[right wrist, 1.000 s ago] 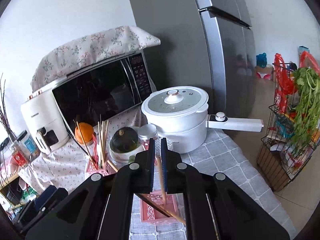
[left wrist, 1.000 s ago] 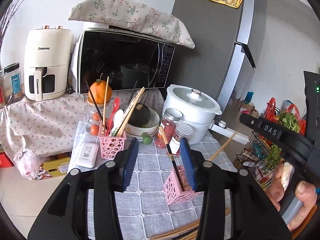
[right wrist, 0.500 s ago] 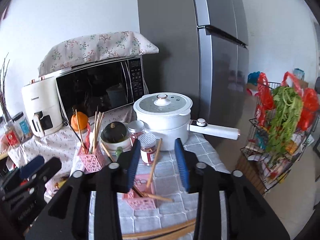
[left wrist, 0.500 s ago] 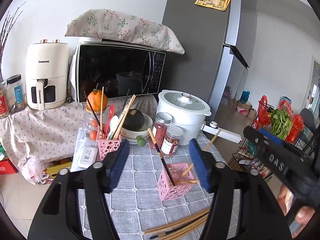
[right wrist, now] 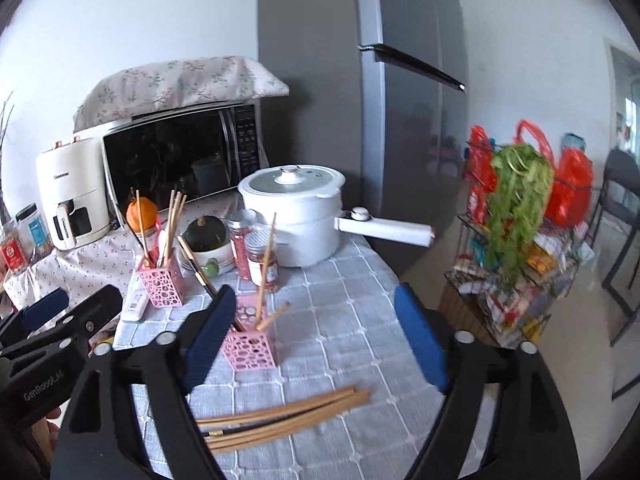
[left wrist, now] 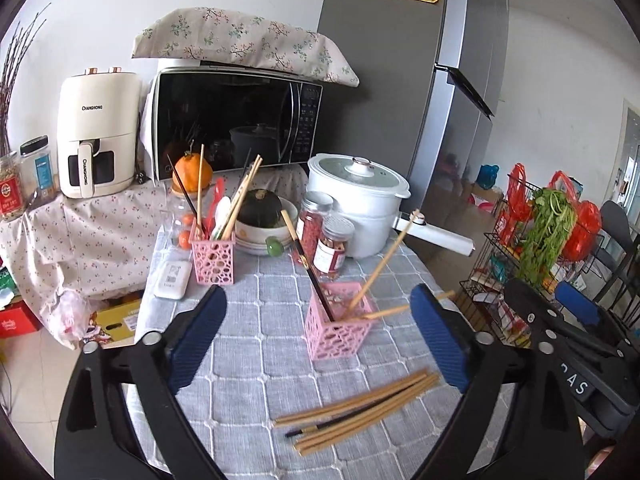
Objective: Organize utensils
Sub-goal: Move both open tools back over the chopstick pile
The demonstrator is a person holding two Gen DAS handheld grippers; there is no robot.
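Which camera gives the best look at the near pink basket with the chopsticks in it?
The left wrist view. There the near pink basket sits unobstructed between the gripper fingers, with its three leaning chopsticks all visible. In the right wrist view the basket is blurrier and partly hidden behind that gripper's left finger.

near basket (left wrist: 335,334): behind loose chopsticks (left wrist: 360,416) | far basket (left wrist: 213,258): left, before microwave (left wrist: 236,130)
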